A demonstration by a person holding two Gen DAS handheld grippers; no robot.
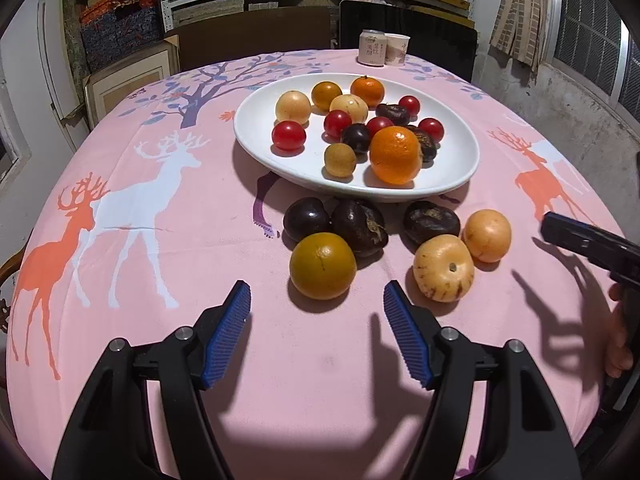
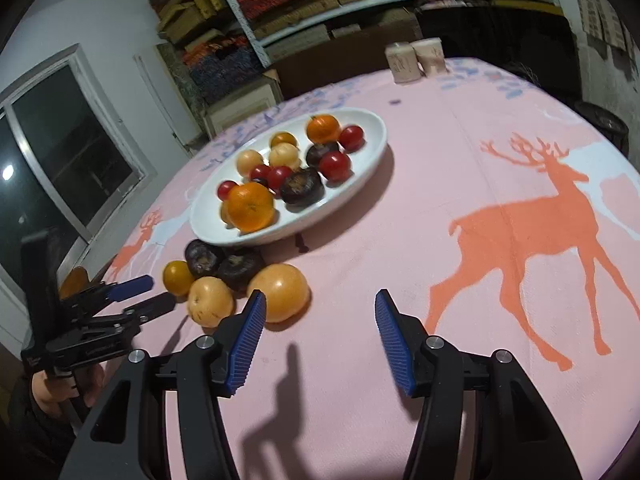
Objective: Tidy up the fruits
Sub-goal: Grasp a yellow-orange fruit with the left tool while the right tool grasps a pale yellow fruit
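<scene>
A white oval plate [image 1: 256, 128] [image 2: 368, 148] holds several fruits: oranges, red tomatoes, dark plums, pale yellow fruits. On the cloth in front of it lie a greenish orange [image 1: 322, 265] [image 2: 178, 277], dark fruits [image 1: 359, 227] [image 2: 240, 268], and two yellow fruits [image 1: 443, 268] [image 1: 487, 235]. My left gripper [image 1: 317, 300] is open and empty, just short of the greenish orange. My right gripper [image 2: 319, 307] is open and empty; its left finger is beside a yellow fruit [image 2: 285, 291]. The left gripper also shows in the right wrist view [image 2: 142, 294].
A pink deer-print cloth [image 1: 160, 240] covers the round table. A can [image 1: 371, 47] and a paper cup [image 1: 397, 49] stand at the far edge. Shelves with boxes, a chair back and a window lie beyond.
</scene>
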